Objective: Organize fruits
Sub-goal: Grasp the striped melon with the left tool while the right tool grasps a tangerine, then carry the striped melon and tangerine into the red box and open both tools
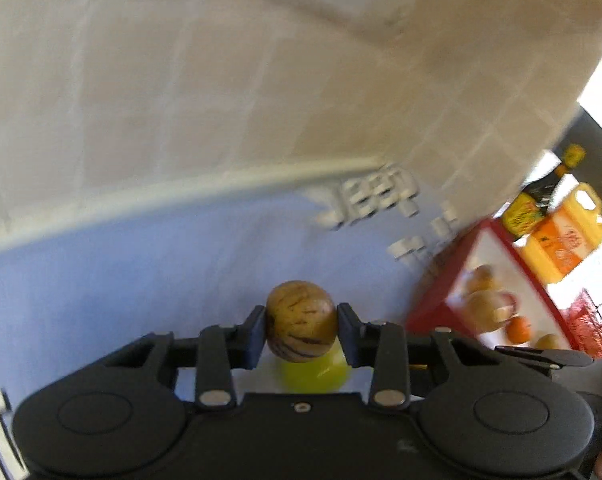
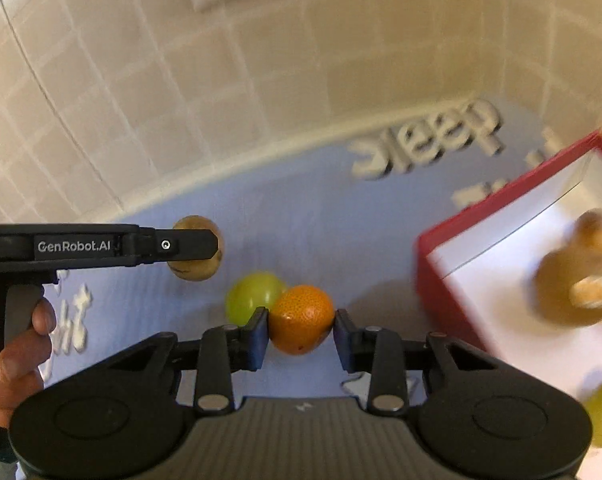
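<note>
My left gripper (image 1: 301, 326) is shut on a round tan fruit with dark streaks (image 1: 301, 320) and holds it above the blue mat. The same fruit (image 2: 197, 254) and left gripper (image 2: 217, 245) show in the right wrist view at left. My right gripper (image 2: 301, 326) is shut on an orange (image 2: 302, 318). A green fruit (image 2: 253, 296) lies on the mat just behind the orange; it also shows under the left gripper (image 1: 313, 374). A red-rimmed white box (image 2: 433, 276) at right holds several fruits, blurred; it also shows in the left wrist view (image 1: 425, 308).
The blue mat (image 2: 301, 208) with raised white letters meets a tiled wall (image 2: 181, 80) behind. Yellow and orange bottles (image 1: 561, 232) stand beyond the box in the left wrist view. A hand (image 2: 17, 352) holds the left gripper's handle.
</note>
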Tool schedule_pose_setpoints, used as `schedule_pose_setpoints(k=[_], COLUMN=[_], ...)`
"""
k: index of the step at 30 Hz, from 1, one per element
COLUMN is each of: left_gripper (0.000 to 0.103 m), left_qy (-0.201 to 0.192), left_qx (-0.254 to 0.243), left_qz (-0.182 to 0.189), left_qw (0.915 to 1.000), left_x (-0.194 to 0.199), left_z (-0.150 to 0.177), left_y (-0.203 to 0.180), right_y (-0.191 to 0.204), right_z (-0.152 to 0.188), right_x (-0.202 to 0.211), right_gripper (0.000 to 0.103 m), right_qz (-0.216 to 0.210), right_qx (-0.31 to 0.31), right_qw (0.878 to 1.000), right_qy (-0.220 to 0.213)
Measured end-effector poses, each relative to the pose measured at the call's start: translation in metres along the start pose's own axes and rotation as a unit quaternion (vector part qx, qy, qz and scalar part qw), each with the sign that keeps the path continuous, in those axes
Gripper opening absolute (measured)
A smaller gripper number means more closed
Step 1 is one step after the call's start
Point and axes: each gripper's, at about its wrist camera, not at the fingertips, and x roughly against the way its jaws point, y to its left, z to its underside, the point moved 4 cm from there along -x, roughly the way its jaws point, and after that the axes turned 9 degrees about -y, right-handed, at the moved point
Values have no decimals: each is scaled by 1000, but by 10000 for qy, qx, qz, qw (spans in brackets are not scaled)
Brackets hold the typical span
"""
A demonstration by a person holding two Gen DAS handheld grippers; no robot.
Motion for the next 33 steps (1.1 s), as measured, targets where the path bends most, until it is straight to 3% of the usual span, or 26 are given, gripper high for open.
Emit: schedule_pose_setpoints(k=[3, 7, 11, 15, 20, 25, 33], left_gripper=[44, 44, 44, 44, 44, 44, 45], left_qy=[-247, -359, -162, 318, 1083, 1548, 1604], left_qx=[-464, -1086, -1569, -2027, -2381, -2390, -2523], left_qz=[301, 886, 1505, 1877, 1813, 1552, 1494], left_qw=[9982, 9895, 9759, 9606, 9480, 9460, 9425], left_x=[9, 5, -16, -43, -70, -95, -105], left_z=[-25, -45, -40, -11, 30, 57, 63], left_y=[-43, -113, -183, -234, -250, -246, -250], right_y=[-18, -66, -127, -175, -198, -200, -208], right_z=[-22, -45, -52, -39, 0, 39, 62], right_x=[37, 82, 116, 131, 137, 128, 111], right_gripper=[36, 36, 37, 37, 37, 37, 37], right_qz=[170, 719, 1360, 1775, 1701, 1714, 1841], right_qx=[-75, -298, -661, -878, -1071, -1209, -1431], right_qw=[9988, 9924, 9812, 9745, 9784, 9776, 9713], right_qy=[-459, -954, -1200, -1058, -492, 148, 472])
